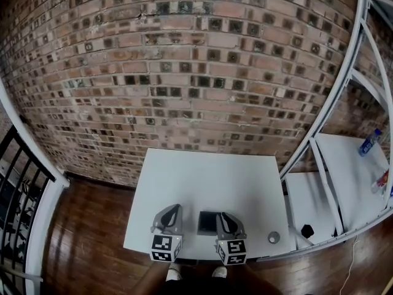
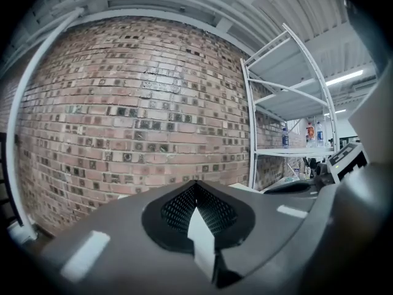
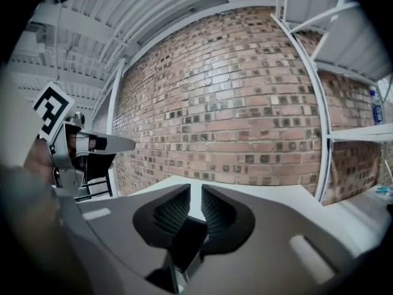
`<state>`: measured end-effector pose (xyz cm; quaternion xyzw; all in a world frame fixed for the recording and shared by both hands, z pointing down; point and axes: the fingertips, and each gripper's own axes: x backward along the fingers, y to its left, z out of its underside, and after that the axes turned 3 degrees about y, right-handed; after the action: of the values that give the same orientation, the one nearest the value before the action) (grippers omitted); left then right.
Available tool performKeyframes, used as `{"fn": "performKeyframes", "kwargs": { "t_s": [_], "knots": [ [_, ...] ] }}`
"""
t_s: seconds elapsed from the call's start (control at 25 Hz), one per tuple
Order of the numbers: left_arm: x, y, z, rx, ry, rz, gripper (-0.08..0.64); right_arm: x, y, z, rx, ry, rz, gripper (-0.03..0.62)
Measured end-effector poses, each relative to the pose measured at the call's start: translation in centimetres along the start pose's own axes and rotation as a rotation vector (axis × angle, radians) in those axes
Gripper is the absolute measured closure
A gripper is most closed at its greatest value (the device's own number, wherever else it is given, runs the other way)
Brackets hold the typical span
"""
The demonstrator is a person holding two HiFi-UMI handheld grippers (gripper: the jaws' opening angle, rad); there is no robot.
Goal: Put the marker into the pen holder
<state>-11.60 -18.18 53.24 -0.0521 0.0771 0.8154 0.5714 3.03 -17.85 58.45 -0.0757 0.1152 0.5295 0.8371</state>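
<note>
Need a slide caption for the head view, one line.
Left tool and right tool flank a dark pen holder at the near edge of the white table, brick wall behind.

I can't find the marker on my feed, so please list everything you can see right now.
table: one, white, centre, against the brick wall.
dark square container: one, black, at the table's near edge between the grippers; probably the pen holder.
small round object: one, grey, near right corner of the table; too small to identify.
shelf rack: one, white, right of the table.
bottle: one, blue label, on the rack.
black object: one, on the rack's lower shelf.
marker: none visible.
shoes: two, white, below the table edge.
left gripper: grey, jaws together, empty.
right gripper: grey, jaws apart, empty.
</note>
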Motion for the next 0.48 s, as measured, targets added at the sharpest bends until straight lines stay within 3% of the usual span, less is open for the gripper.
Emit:
{"fn": "performKeyframes", "kwargs": {
  "t_s": [0.2, 0.48],
  "knots": [
    [-0.2, -0.8, 0.0, -0.013, 0.000, 0.006, 0.546, 1.1, -0.8, -3.8, 0.007, -0.073, 0.031, 0.591],
    [-0.5, -1.6, -0.2, -0.008, -0.003, 0.006, 0.546, 2.5, -2.2, -7.0, -0.015, -0.116, 0.085, 0.591]
  ]
}}
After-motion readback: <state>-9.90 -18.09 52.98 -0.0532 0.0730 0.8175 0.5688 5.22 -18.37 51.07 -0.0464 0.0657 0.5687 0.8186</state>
